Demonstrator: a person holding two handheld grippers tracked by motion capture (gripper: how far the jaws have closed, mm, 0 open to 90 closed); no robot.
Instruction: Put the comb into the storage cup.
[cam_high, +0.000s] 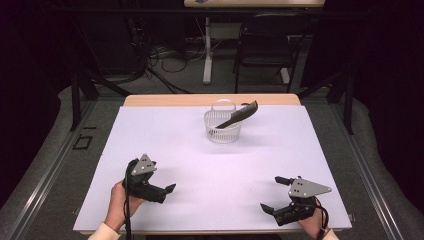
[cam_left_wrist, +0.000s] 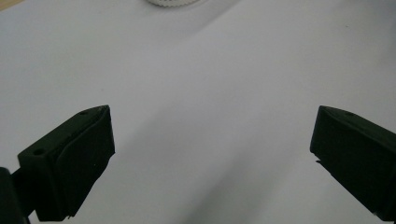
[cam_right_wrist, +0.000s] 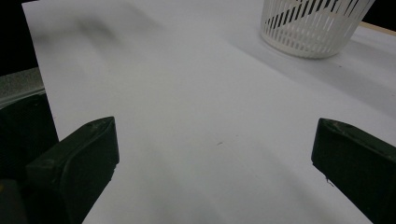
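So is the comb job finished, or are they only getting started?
It looks finished: the black comb leans in the white basket, one end poking over the rim. Nothing is in hand; the left tongs and right tongs are both open near the front edge of the white table, far from the basket. Whether more is planned, the pictures cannot say.

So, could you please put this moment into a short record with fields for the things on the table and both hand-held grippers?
surface: white sheet on a table
basket: white slotted basket, upright, toward the far side
comb: black comb, tilted, lower end inside the basket, upper end leaning out over the rim
left hand-held gripper: jaws wide apart, holding nothing, near edge
right hand-held gripper: jaws wide apart, holding nothing, near edge
contact: neither gripper touches basket or comb
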